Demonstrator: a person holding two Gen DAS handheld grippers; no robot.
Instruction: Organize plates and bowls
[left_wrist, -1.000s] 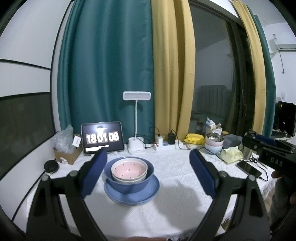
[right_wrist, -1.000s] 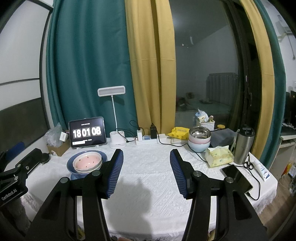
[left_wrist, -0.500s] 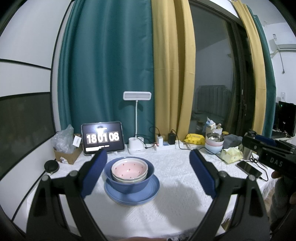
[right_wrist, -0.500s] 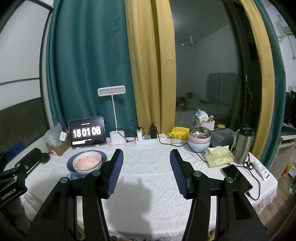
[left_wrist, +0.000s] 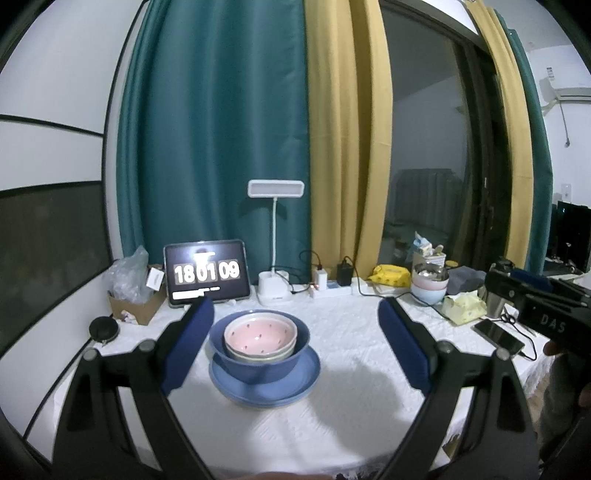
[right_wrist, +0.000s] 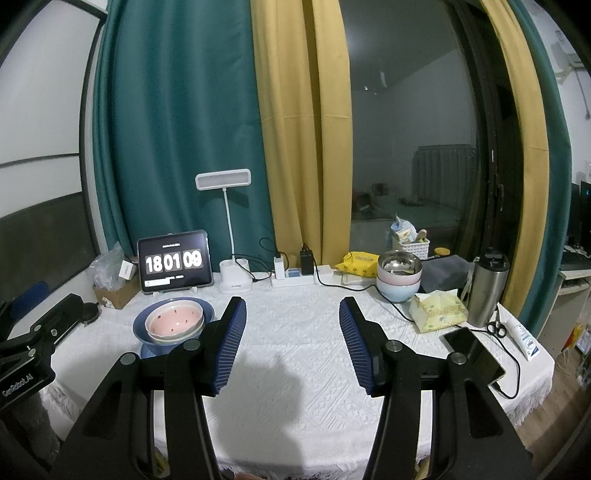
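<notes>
Right ahead of the wide-open, empty left gripper (left_wrist: 295, 343), a pink spotted bowl (left_wrist: 260, 334) sits inside a big blue bowl (left_wrist: 258, 363) on a blue plate (left_wrist: 264, 386); the right gripper (right_wrist: 292, 345) is open, holding nothing.

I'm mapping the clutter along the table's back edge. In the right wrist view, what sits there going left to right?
Cardboard box → tablet clock → desk lamp → power strip → yellow packet → stacked bowls → steel tumbler.
</notes>
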